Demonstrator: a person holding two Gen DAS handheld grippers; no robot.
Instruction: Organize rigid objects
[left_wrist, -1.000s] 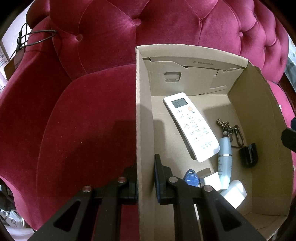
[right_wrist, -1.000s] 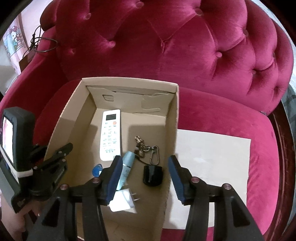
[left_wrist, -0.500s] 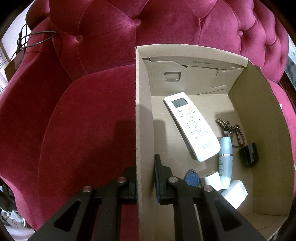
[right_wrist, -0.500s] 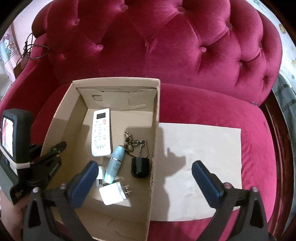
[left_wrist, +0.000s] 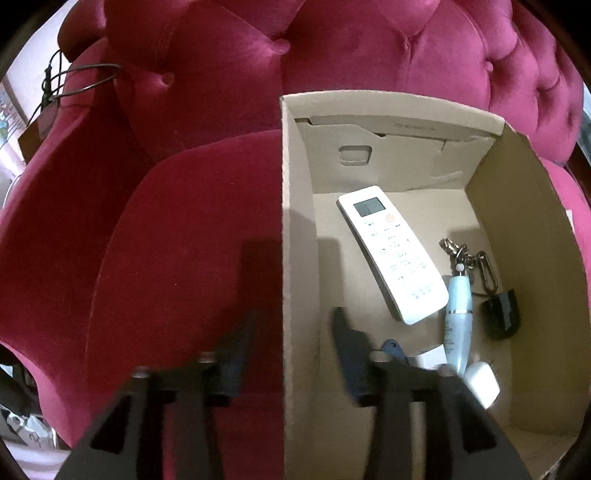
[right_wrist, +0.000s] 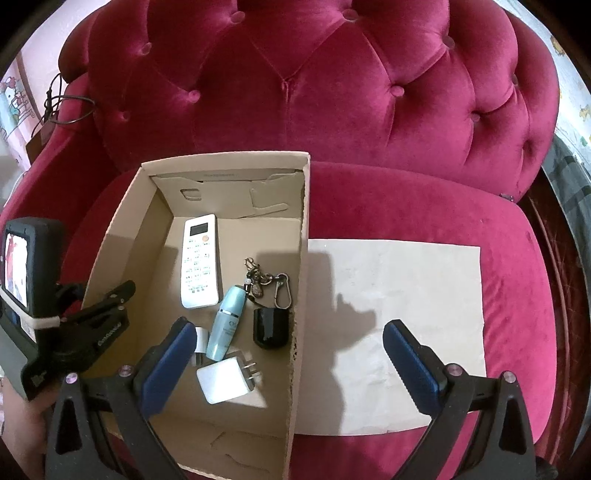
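Note:
An open cardboard box (right_wrist: 299, 280) sits on the red sofa seat. It holds a white remote (right_wrist: 200, 260), a light blue bottle (right_wrist: 227, 321), a keyring (right_wrist: 267, 282), a black cap-like piece (right_wrist: 270, 328) and a white plug adapter (right_wrist: 225, 380). The remote (left_wrist: 391, 254) and bottle (left_wrist: 458, 321) also show in the left wrist view. My left gripper (left_wrist: 291, 350) straddles the box's left wall (left_wrist: 295, 258), jaws apart and off it. My right gripper (right_wrist: 288, 354) is wide open above the box's right wall, empty.
A flat beige sheet (right_wrist: 399, 332) lies on the seat right of the box. The tufted sofa back (right_wrist: 314, 85) rises behind. A cable (right_wrist: 62, 107) hangs on the left armrest. A blue key fob (left_wrist: 393, 349) lies near my left finger.
My left gripper, earlier clamped on the box's left wall, has opened and pulled back. My right gripper opened wide and rose up and back from the box.

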